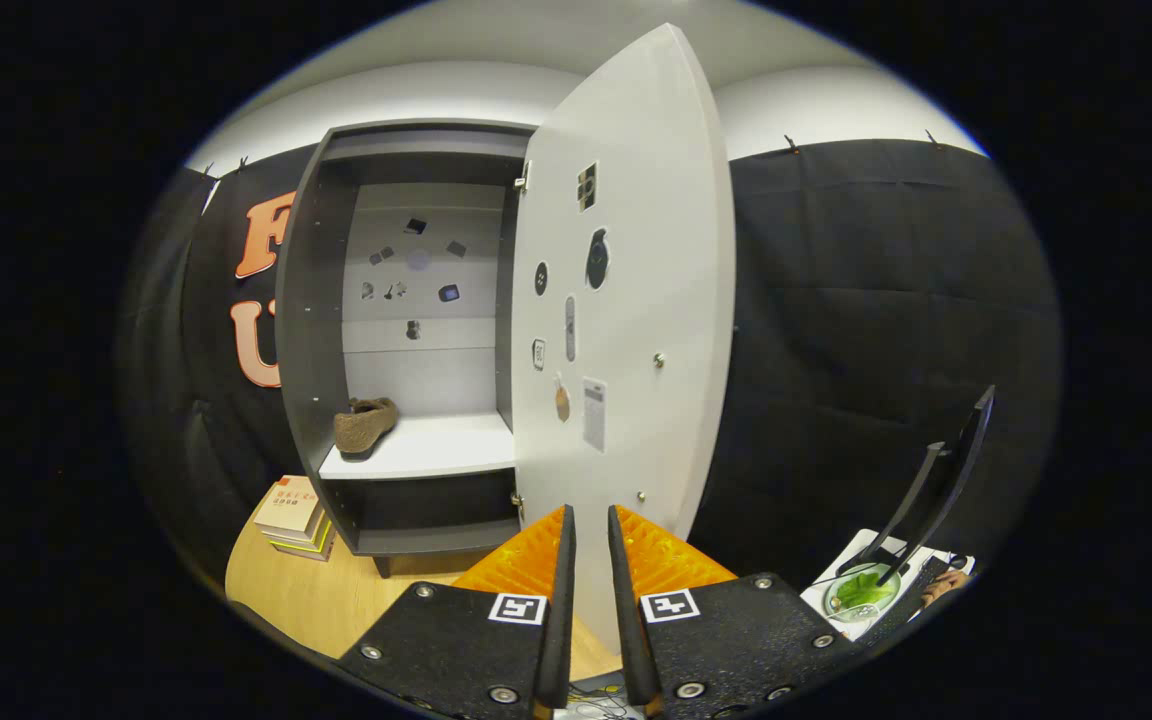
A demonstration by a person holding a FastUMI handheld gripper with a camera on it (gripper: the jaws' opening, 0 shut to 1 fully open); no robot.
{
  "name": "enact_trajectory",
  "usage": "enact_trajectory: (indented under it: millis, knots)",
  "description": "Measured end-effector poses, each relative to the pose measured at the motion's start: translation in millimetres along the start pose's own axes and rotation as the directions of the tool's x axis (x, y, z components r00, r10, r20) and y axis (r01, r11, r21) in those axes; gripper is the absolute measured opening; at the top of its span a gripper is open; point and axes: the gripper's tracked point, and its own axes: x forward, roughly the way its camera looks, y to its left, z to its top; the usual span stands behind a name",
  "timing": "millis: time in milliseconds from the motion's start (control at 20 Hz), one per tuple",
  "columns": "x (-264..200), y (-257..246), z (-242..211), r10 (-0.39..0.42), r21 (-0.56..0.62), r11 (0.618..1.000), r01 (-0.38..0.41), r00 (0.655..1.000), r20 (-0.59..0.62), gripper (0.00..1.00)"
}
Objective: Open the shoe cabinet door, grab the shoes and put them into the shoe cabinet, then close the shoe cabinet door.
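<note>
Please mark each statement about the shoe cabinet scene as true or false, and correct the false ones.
1. The cabinet door stands open. True.
2. A brown shoe lies on the white shelf inside the cabinet. True.
3. The claw holds a shoe between its fingers. False: the fingers are nearly closed just before the lower edge of the door, and no shoe is between them.
4. The books lie on top of the cabinet. False: they are stacked on the wooden floor beside the cabinet's lower left corner.
5. The shoe rests toward the shelf's left side. True.
</note>
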Motion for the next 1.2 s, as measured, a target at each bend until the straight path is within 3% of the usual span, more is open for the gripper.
enact_trajectory:
  millis: [200,400,750,1200]
  knots:
    - [7,44,-43,0.094,0.017,0.996,-0.093,0.993,-0.075,0.21]
    - [12,94,-100,0.206,0.044,0.979,-0.201,0.965,-0.165,0.21]
    - [25,151,-201,0.351,0.065,0.934,-0.35,0.874,-0.336,0.21]
    - [71,194,-304,0.448,0.106,0.882,-0.46,0.744,-0.496,0.21]
